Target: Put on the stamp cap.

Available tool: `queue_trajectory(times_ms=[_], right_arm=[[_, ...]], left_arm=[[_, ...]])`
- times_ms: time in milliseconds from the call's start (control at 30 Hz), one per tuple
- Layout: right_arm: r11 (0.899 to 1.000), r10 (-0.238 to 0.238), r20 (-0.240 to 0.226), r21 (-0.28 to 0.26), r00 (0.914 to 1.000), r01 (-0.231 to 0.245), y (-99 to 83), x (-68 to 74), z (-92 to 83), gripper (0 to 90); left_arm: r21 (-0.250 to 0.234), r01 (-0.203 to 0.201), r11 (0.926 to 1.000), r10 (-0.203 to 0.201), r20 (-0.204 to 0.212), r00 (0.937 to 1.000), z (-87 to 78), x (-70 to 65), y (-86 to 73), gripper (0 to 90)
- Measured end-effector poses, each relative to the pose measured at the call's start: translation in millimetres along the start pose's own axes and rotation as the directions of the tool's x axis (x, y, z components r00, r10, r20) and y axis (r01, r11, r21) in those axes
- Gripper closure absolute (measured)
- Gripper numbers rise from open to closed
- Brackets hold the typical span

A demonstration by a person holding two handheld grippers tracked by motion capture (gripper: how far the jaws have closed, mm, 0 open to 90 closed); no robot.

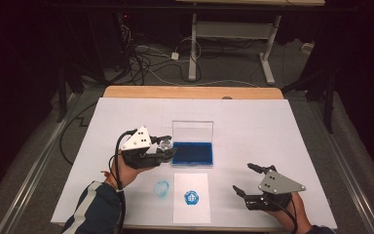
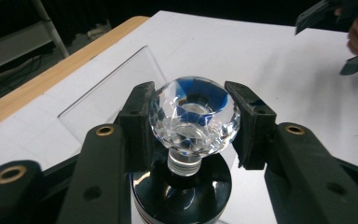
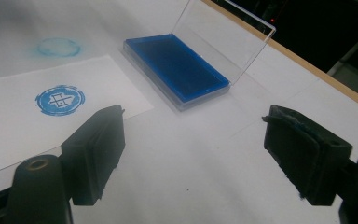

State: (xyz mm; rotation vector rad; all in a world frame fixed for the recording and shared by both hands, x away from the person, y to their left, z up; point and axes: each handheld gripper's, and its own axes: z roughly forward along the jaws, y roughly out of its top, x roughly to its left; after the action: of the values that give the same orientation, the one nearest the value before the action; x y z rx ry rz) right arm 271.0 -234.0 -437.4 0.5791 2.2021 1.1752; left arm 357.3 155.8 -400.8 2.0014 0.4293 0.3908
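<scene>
Between the two black jaws of the left gripper sits a crystal-handled stamp, its faceted clear knob pressed on both sides by the pads, which stand narrow around it. The knob is cut like a gem, glassy, with blue reflections in its upper facets; below it a short clear neck joins a round glossy black base. In the high view the left gripper holds this stamp just beside the left edge of the ink pad case, above the white table cover.

The ink pad case is a flat rectangular box of clear plastic, its lid hinged open and standing nearly upright at the far side. Inside the tray lies a deep blue ink pad, smooth and even, reaching to the tray's walls.

Nearer the person lies a white paper sheet, rectangular and matt, bearing a round blue stamped mark with a ringed pattern. To its left, directly on the cover, is a fainter smudged blue ring.

The right gripper rests low near the table's near right edge, well apart from the case, its jaws wide with nothing between them; their black pads look rubbery and worn. A strip of bare wood shows along the table's far edge.
</scene>
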Motion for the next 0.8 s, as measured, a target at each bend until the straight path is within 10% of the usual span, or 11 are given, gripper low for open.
queue_trajectory(times_ms=[800], right_arm=[[0.999,-0.019,-0.021,0.029,0.9996,0.020,-2.8,2.2,5.6,20.5]], left_arm=[[0.069,0.141,0.9876,-0.137,-0.065,0.9884,29.1,45.8,-39.2,53.6]])
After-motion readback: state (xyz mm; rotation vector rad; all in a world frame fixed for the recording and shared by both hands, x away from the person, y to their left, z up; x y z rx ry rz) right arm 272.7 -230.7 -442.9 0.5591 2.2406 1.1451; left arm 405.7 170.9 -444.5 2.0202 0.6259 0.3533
